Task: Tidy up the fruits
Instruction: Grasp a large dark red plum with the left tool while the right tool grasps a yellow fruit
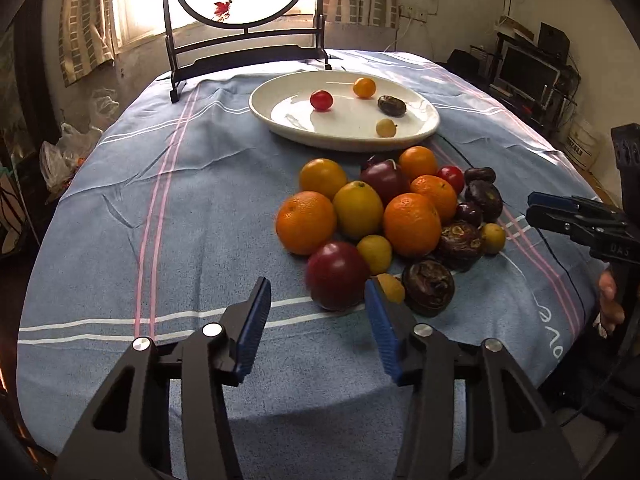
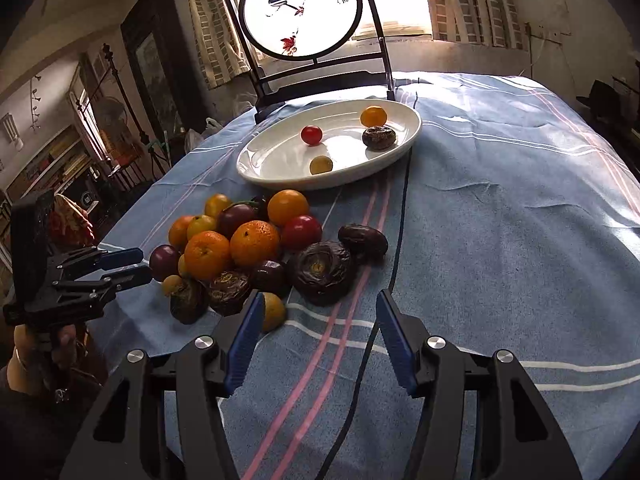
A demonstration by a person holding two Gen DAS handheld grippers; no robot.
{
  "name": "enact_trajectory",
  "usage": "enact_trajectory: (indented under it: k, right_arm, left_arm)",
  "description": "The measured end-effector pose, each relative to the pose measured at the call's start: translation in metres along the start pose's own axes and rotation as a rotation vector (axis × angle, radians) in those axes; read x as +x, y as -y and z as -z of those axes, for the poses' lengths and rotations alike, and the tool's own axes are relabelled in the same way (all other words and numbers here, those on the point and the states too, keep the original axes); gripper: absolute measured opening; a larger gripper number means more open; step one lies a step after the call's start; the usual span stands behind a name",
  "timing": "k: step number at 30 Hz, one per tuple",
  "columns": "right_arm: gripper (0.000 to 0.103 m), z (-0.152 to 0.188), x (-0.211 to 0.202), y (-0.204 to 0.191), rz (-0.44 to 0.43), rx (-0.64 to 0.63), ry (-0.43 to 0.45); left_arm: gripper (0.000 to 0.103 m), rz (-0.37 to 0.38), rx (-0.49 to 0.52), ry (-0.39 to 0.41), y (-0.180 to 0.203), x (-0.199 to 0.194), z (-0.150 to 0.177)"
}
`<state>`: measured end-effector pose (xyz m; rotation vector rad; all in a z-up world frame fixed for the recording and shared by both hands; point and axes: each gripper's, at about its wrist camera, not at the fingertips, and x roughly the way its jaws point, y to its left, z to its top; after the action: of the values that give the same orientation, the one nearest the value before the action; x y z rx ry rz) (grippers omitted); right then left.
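Left gripper (image 1: 316, 316) is nearest, fingers spread wide and holding nothing, with a dark red plum (image 1: 337, 280) just beyond the tips at the near edge of the fruit pile (image 1: 384, 216) on the blue striped tablecloth (image 1: 160, 208). Right gripper (image 2: 320, 320) also stands wide and empty over the cloth, right of the pile, a small yellow fruit (image 2: 274, 312) beside its left finger. White oval plate (image 1: 280, 98) lies beyond the pile, holding four small fruits: red, orange, yellow and a dark wrinkled one
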<state>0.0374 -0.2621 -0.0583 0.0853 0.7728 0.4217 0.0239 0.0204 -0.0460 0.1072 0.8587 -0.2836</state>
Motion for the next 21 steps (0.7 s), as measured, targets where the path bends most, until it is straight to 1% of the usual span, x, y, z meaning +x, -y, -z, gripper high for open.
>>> enact_trajectory:
  k: [5, 7, 8, 12, 13, 15, 16, 20, 21]
  right_arm:
    - [0.058, 0.000, 0.003, 0.004, 0.000, 0.017, -0.002]
    - [0.058, -0.001, 0.004, 0.005, -0.002, 0.024, -0.002]
    - [0.058, 0.000, 0.005, 0.005, -0.005, 0.024, -0.003]
    - [0.058, 0.001, 0.007, 0.003, -0.009, 0.018, -0.009]
    - [0.058, 0.002, 0.007, 0.002, -0.009, 0.017, -0.009]
    - [0.058, 0.002, 0.007, 0.002, -0.012, 0.018, -0.008]
    - [0.058, 0.002, 0.006, 0.002, -0.015, 0.018, -0.007]
    - [0.058, 0.002, 0.006, -0.003, -0.019, -0.001, -0.009]
    - [0.058, 0.002, 0.006, -0.005, -0.020, -0.010, -0.011]
  left_arm:
    - [0.048, 0.047, -0.009, 0.008, 0.008, 0.006, -0.002]
    - [0.048, 0.044, -0.004, 0.008, 0.013, 0.010, -0.002]
    - [0.048, 0.049, -0.014, 0.016, 0.012, 0.011, -0.002]
    - [0.048, 0.110, -0.090, 0.013, -0.001, 0.013, 0.000]
    - [0.046, 0.115, -0.103, 0.013, -0.004, 0.013, 0.002]
    - [0.043, 0.131, -0.116, 0.010, -0.009, 0.012, 0.004]
    - [0.043, 0.131, -0.122, 0.008, -0.011, 0.012, 0.005]
    - [0.045, 0.177, -0.158, -0.001, -0.016, 0.020, 0.002]
    - [0.045, 0.180, -0.162, 0.009, -0.015, 0.023, 0.001]
